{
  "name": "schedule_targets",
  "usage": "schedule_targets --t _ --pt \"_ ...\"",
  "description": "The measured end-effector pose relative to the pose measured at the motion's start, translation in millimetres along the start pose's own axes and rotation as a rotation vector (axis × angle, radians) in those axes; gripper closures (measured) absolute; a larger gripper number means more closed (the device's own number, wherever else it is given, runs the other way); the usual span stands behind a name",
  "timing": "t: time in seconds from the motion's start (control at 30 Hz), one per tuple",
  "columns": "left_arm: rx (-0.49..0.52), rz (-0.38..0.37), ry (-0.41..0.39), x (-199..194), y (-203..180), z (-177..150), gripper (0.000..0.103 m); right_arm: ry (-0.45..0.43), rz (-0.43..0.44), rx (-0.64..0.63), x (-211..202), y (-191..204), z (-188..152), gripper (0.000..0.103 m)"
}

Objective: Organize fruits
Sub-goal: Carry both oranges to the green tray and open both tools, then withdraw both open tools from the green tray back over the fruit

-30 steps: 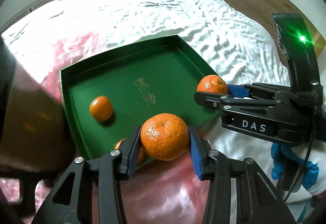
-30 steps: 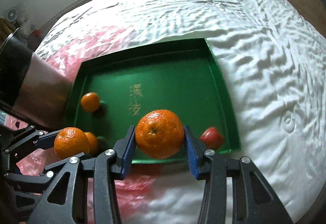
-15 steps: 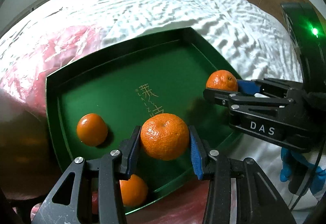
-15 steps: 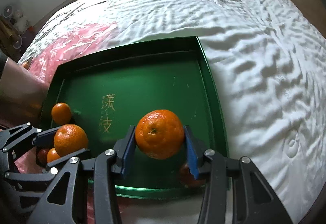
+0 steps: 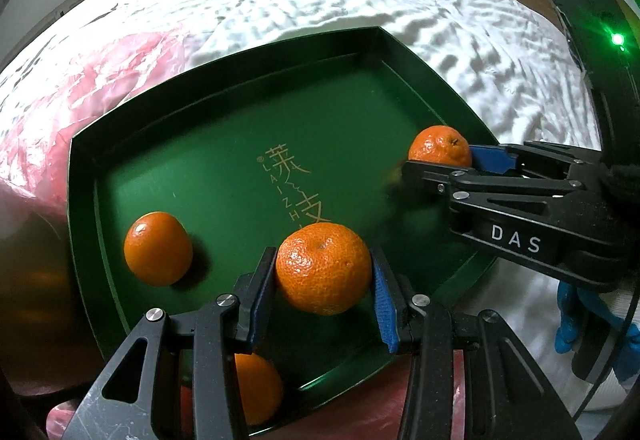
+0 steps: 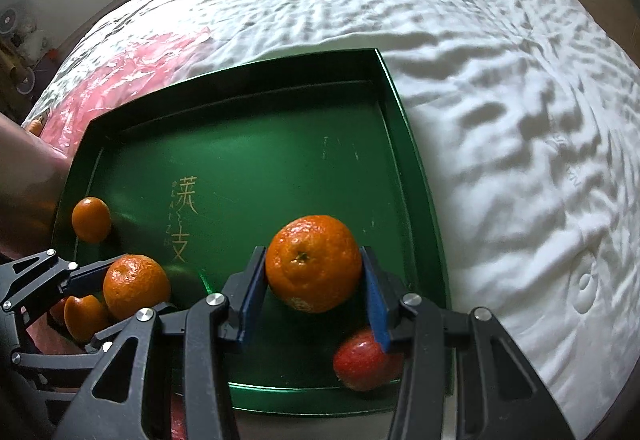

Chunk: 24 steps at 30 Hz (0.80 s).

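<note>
A dark green tray (image 5: 240,112) (image 6: 260,144) with gold lettering lies on the white bed. My left gripper (image 5: 323,280) is shut on an orange mandarin (image 5: 323,267), held just above the tray's near middle. My right gripper (image 6: 314,280) is shut on a second mandarin (image 6: 314,263) over the tray's near right part. Each view shows the other gripper from the side: the right gripper (image 5: 440,156) and the left gripper (image 6: 120,280). A loose mandarin (image 5: 157,248) (image 6: 91,219) rests at the tray's left. Another mandarin (image 5: 256,388) sits at the near edge, half hidden by my finger.
A red fruit (image 6: 362,360) lies in the tray's near right corner under my right finger. A crumpled pink plastic bag (image 6: 120,68) spreads left of the tray. A person's arm (image 6: 28,176) is at the left edge. Rumpled white bedding (image 6: 520,120) surrounds the tray.
Both grippers came forward and down over the tray, each still holding its mandarin. The tray fills more of both views now.
</note>
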<state>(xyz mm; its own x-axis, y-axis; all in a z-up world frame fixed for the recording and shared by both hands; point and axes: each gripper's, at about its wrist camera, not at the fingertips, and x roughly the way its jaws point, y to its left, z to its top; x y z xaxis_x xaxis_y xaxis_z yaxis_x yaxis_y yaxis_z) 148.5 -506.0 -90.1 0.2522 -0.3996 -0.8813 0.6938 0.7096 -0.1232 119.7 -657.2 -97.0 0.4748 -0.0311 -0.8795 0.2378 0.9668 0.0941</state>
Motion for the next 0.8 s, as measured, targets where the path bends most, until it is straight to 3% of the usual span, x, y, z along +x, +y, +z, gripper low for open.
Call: schedule_targets --t 0.5,0.7,0.8 --pt "-0.01 0.005 0.014 1.0 -0.5 1.4 0.063 0.004 -0.008 0.001 -0.5 -0.4 -0.5 0.029" --pt "-0.007 0.015 0.013 -3.2 1.0 -1.3 0.063 -0.002 -0.012 0.003 -4.5 0.6 -0.7 0.017" --pt "0.004 0.015 -0.012 -10.8 0.5 -1.6 0.055 -0.012 -0.016 0.0 -8.0 2.6 0.4 0.014"
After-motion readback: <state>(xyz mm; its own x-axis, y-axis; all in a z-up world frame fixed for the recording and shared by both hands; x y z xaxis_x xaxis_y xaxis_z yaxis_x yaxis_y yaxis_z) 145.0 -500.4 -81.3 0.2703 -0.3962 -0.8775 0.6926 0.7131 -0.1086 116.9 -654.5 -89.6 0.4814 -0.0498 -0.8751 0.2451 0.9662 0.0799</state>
